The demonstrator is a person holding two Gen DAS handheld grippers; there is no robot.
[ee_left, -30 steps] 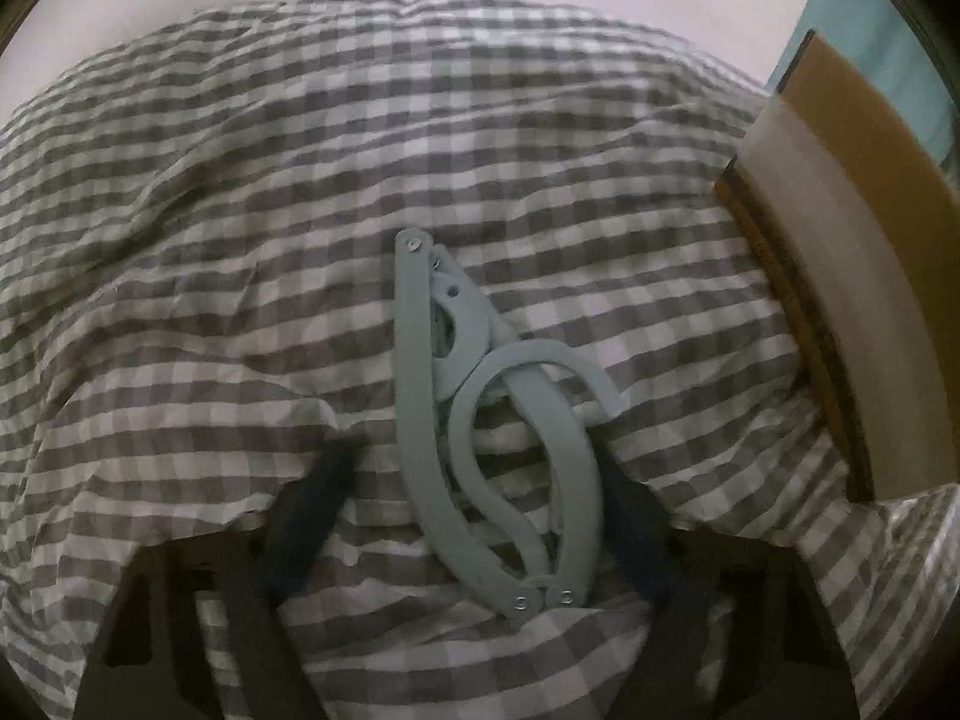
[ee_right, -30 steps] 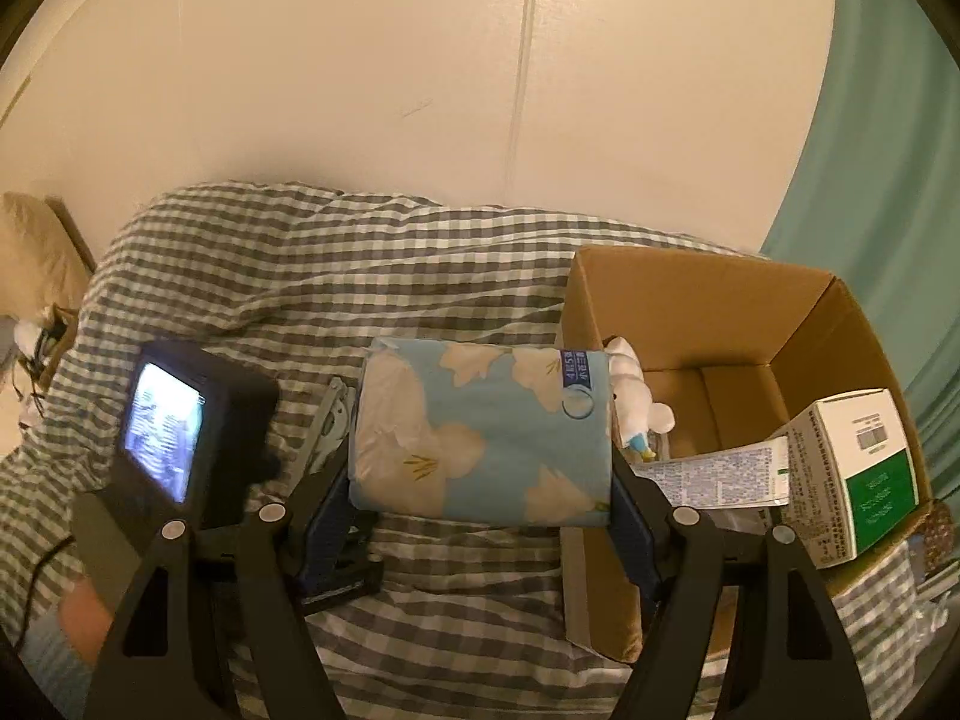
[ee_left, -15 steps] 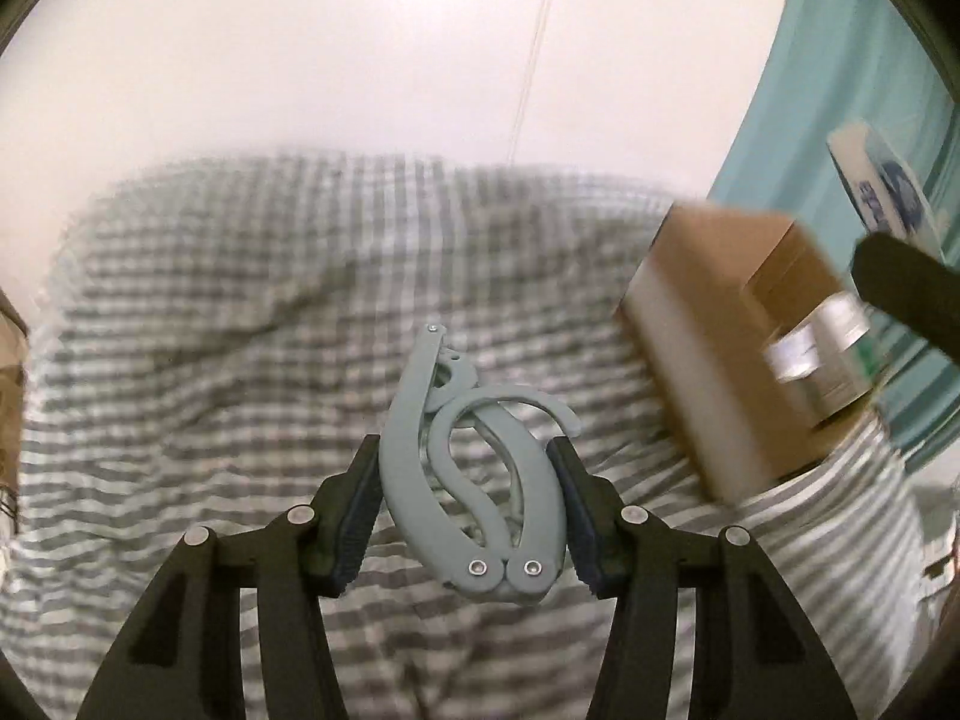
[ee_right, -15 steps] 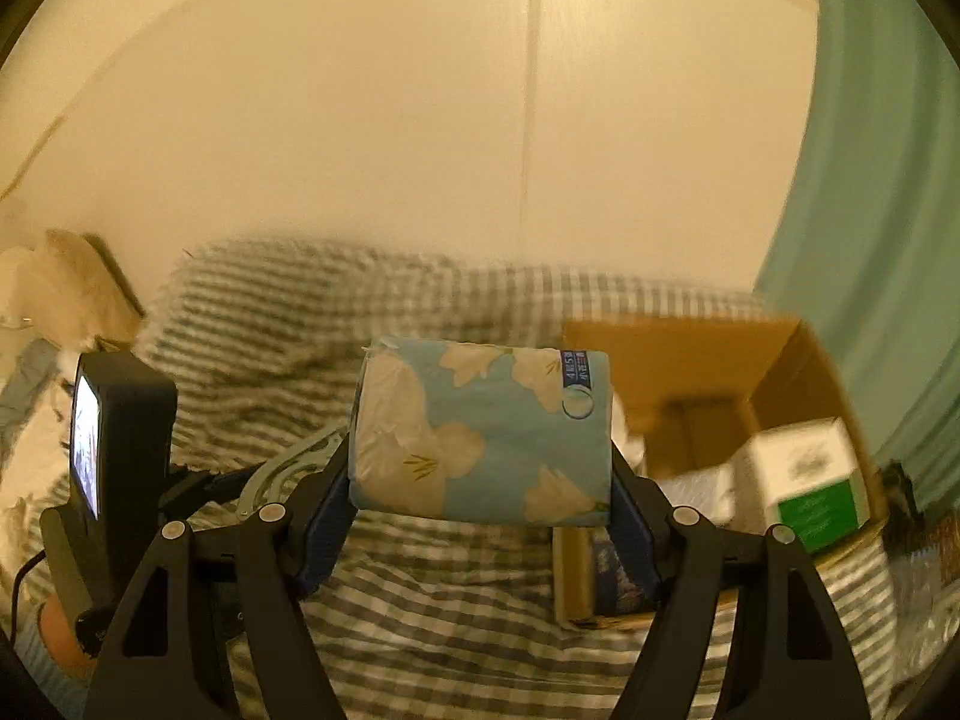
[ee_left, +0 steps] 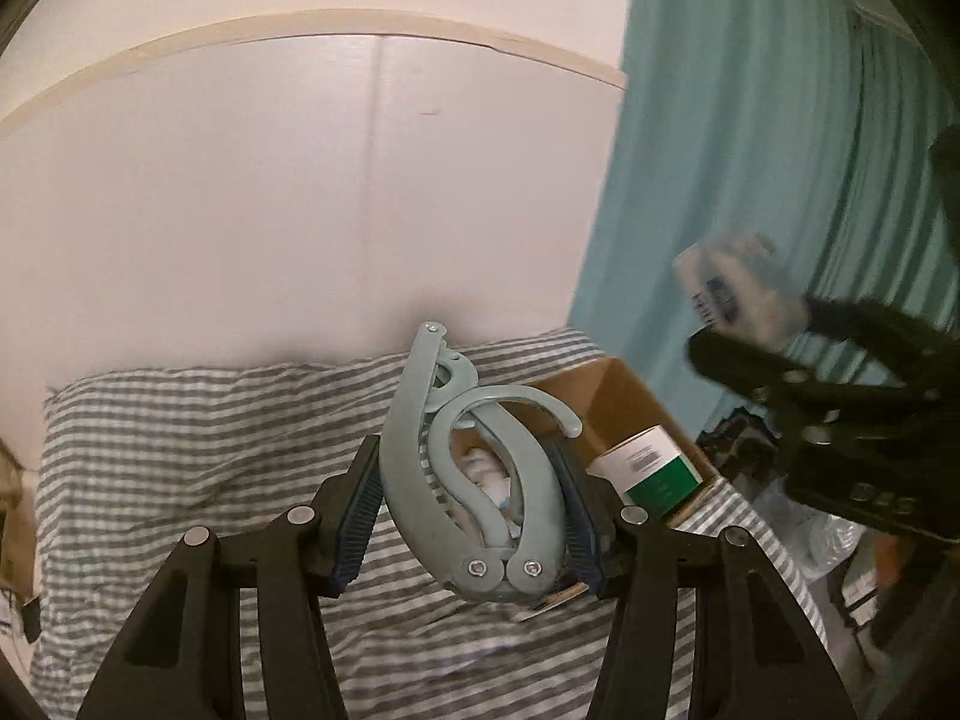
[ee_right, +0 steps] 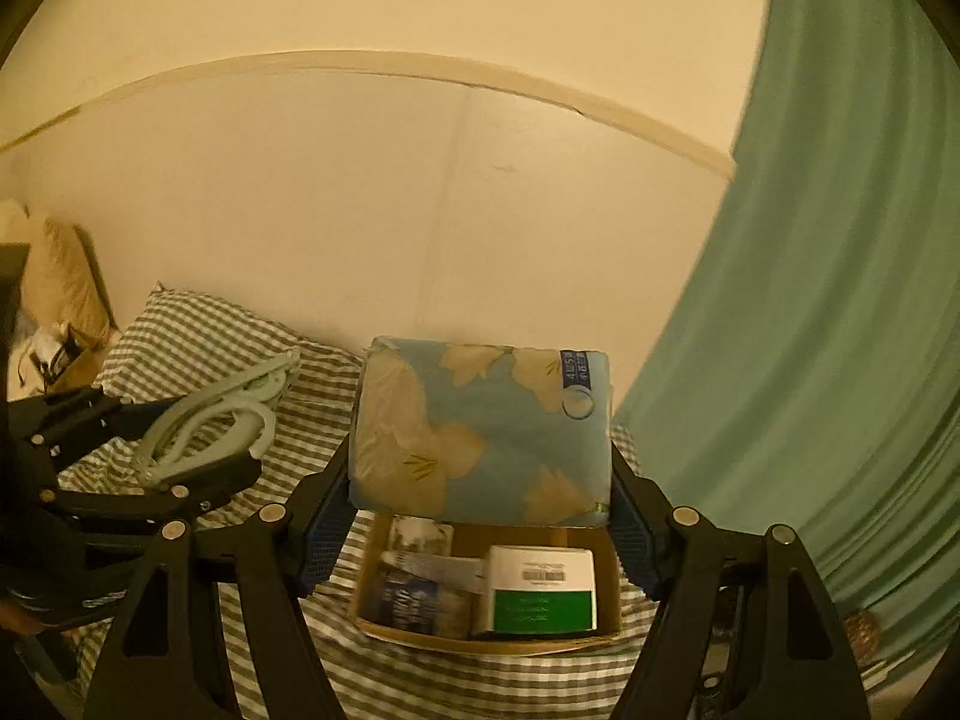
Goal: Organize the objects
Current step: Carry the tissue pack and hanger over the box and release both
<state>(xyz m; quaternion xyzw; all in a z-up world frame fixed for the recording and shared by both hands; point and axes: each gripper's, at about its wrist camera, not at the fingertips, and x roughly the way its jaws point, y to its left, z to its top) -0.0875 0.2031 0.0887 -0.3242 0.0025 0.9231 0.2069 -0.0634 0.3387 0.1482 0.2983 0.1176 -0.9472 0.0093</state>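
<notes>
My left gripper is shut on a folded grey-green plastic hanger, held in the air above the checked bed cover. It also shows in the right wrist view. My right gripper is shut on a blue floral tissue pack, held above the open cardboard box. The box holds a white and green carton and other items. In the left wrist view the box lies behind the hanger, and the right gripper with the pack is blurred at the right.
A teal curtain hangs right of the box. A white wall panel stands behind the bed. A beige pillow lies at the far left. Clutter sits on the floor beside the bed.
My left gripper closed on the hanger and lifted it off the bed cover. My right gripper rose with the tissue pack and moved over the box.
</notes>
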